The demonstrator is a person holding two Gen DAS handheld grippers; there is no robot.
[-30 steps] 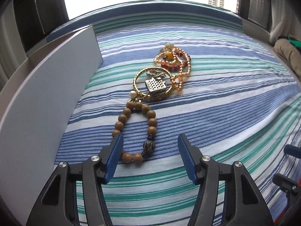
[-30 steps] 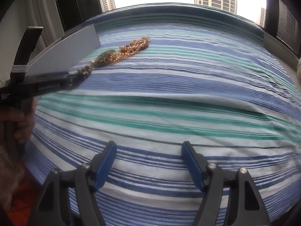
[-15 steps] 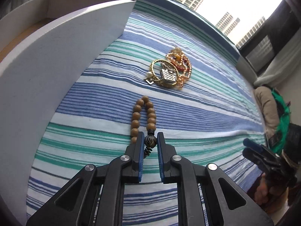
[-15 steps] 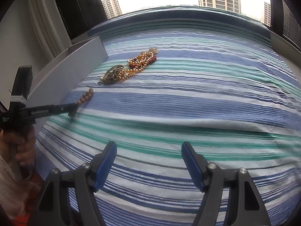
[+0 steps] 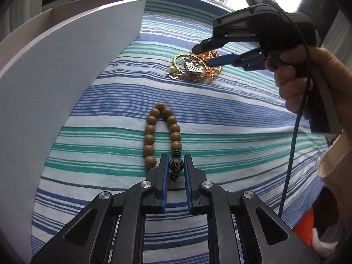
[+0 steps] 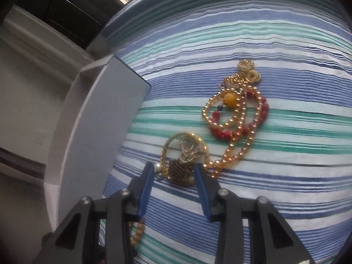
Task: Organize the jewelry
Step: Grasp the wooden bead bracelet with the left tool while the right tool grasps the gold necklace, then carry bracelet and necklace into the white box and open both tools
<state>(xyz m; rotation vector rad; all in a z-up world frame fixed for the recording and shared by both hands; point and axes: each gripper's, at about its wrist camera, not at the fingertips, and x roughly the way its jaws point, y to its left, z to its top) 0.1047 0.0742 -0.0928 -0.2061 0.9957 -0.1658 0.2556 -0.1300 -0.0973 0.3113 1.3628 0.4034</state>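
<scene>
Wooden bead bracelet [image 5: 161, 136] is pinched by your left claw [image 5: 175, 167], clamped on the striped bead at its near end, the loop lying ahead on the striped sheet [image 5: 231, 118]. Your right claw [image 6: 173, 172] is closing around the gold pendant tangle [image 6: 183, 158], pads either side, not pressing yet from what I can see. Red and gold chains [image 6: 237, 114] sit just beyond it. White box [image 5: 66, 70] is to the left of both claws, and I can't see anything in it, so basically everything's still left to sort.
</scene>
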